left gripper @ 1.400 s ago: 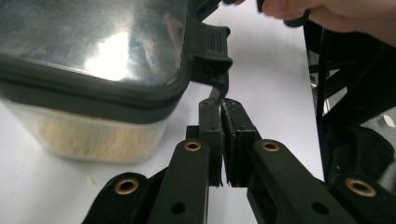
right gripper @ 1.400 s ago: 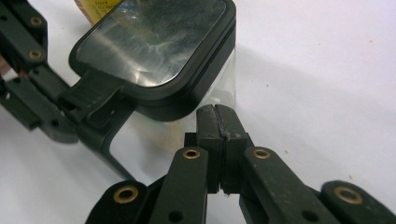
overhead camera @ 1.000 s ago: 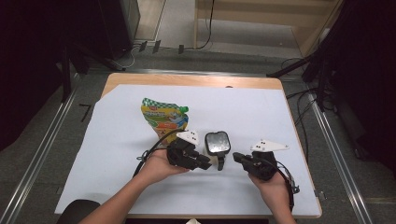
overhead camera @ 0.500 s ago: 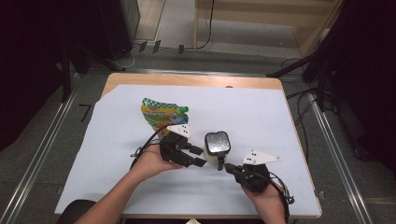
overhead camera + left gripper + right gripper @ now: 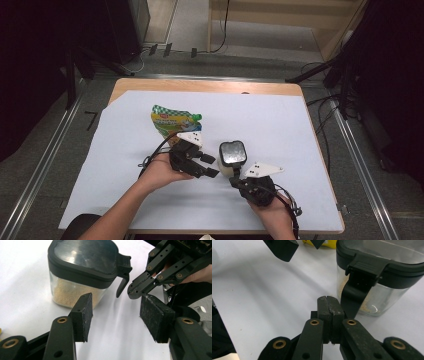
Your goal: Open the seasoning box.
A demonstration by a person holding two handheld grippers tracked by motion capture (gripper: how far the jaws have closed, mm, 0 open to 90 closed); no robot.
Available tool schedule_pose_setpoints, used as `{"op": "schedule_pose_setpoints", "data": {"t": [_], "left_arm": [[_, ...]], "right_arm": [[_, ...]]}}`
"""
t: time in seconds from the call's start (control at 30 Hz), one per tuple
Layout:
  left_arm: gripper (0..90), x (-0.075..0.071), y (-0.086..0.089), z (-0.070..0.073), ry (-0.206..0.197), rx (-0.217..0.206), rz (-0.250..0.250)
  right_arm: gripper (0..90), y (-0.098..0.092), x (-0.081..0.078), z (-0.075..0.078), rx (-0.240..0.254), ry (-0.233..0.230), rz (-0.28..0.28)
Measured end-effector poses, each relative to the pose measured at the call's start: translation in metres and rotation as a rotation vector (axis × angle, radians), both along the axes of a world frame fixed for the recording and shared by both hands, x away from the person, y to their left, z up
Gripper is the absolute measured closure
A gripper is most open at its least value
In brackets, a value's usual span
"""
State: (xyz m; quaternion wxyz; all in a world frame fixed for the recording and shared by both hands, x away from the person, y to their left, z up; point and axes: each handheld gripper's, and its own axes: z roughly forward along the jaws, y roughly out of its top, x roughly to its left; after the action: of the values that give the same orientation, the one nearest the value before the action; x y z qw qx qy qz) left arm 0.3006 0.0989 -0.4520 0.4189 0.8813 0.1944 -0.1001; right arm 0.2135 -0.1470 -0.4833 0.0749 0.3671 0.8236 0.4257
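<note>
Two grippers flank the jar (image 5: 232, 154): left gripper (image 5: 210, 166) has just been opening its jaws, nothing between them; right gripper (image 5: 235, 181), jaws together under the lid latch (image 5: 354, 296), might tip it.

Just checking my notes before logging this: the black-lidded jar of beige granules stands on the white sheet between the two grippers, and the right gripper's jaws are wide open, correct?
Not quite. The right gripper has its jaws pressed shut with nothing between them, as the right gripper view shows. The jar does stand on the white sheet between the grippers.
</note>
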Motion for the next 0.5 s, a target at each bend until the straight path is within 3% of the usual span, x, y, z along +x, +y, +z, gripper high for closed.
{"op": "schedule_pose_setpoints", "data": {"t": [0.5], "left_arm": [[44.9,-0.0004,0.0001,-0.0001,-0.030,0.004,0.005]], "right_arm": [[90.0,0.0015,0.0044,-0.0042,-0.009,0.013,-0.009]]}}
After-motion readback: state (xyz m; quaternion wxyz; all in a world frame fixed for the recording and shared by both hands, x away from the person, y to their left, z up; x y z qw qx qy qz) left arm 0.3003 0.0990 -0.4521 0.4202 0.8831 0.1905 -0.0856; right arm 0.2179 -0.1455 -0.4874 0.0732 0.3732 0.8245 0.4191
